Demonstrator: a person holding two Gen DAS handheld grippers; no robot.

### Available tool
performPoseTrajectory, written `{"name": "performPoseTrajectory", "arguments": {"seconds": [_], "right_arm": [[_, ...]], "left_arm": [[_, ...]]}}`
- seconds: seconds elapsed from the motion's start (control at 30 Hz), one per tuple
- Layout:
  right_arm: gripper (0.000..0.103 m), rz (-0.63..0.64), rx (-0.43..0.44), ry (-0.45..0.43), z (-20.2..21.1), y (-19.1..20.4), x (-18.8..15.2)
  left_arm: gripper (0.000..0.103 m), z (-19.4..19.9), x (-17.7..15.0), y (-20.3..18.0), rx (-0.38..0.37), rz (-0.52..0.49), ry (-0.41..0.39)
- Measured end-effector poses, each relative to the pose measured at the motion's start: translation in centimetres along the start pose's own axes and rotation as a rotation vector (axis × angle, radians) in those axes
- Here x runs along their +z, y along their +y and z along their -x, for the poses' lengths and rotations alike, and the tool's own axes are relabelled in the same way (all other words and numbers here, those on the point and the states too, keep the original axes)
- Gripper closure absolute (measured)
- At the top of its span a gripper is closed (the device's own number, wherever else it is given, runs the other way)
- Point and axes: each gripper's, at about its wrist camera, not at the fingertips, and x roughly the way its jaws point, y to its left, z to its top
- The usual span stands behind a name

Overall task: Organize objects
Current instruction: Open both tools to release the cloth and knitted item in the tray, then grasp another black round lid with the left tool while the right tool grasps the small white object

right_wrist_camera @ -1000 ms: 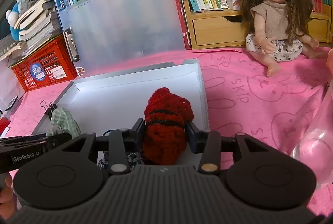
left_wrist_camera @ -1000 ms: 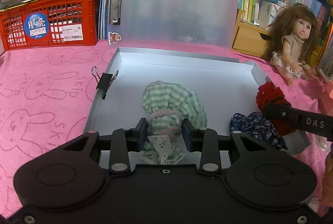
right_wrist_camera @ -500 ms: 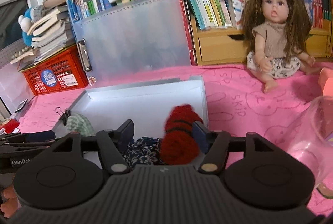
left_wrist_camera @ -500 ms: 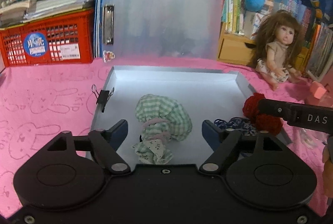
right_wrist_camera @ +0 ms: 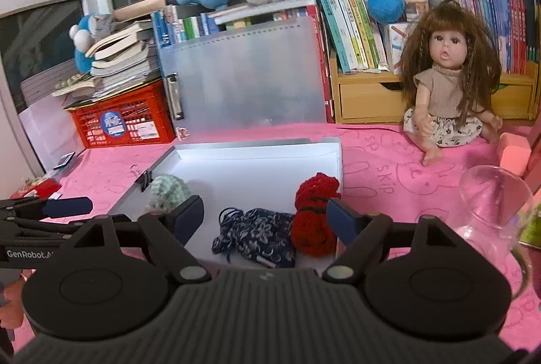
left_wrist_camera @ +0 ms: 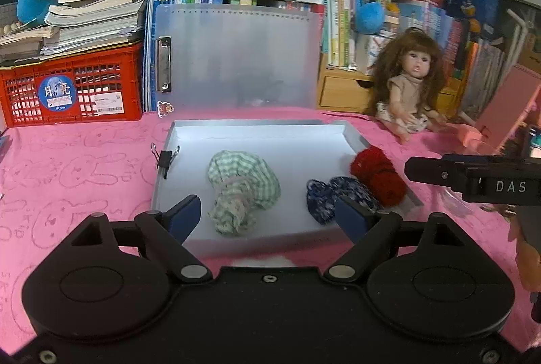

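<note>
A shallow white box (left_wrist_camera: 267,132) (right_wrist_camera: 236,151) lies open on the pink cloth, its frosted lid (left_wrist_camera: 236,59) upright behind. Inside lie a green checked cloth bundle (left_wrist_camera: 241,186) (right_wrist_camera: 169,191), a dark blue floral pouch (left_wrist_camera: 333,198) (right_wrist_camera: 257,235) and a red knitted piece (left_wrist_camera: 378,176) (right_wrist_camera: 314,215) against the right wall. My left gripper (left_wrist_camera: 267,217) is open and empty, just in front of the green bundle. My right gripper (right_wrist_camera: 265,217) is open and empty, in front of the pouch and the red piece.
A black binder clip (left_wrist_camera: 164,157) grips the box's left wall. A doll (right_wrist_camera: 446,86) sits at the back right. A clear glass jug (right_wrist_camera: 490,205) stands right of the box. A red crate (left_wrist_camera: 71,90) with books and a bookshelf line the back.
Both grippers opened, released the green bundle and the red knitted piece into the box, then drew back and up.
</note>
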Motion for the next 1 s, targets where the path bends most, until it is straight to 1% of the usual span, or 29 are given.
{"name": "performPoseTrajectory", "arguments": {"seconds": [0.17,0.37,0.5,0.7,0.87,1.0], "right_arm": [[0.013,0.038,0.010,-0.011,2.0,0.5,-1.0],[0.012,0.045,0.019,-0.019,3.7,0.7,-2.5],[0.011,0.043,0.011,-0.013,4.4,0.5,-3.7],[0.011,0.034,-0.021,0.012,5.0,-0.2,-6.0],[0.010,0.058,-0.067,0.034,5.5,-0.5,-8.2],[0.010,0.054,-0.086,0.056,5.6,-1.0,-9.4]], "left_arm": [[0.016,2.1,-1.5,-0.1,-0.021,0.000,-0.005],[0.015,4.3,-3.3,-0.5,-0.009,-0.029,-0.027],[0.014,5.7,-4.7,-0.5,-0.004,-0.028,-0.028],[0.014,7.0,-6.5,-0.3,0.016,-0.030,-0.025],[0.014,7.7,-7.9,-0.1,0.035,-0.034,-0.016],[0.014,8.1,-9.1,0.1,0.044,-0.034,-0.001]]}}
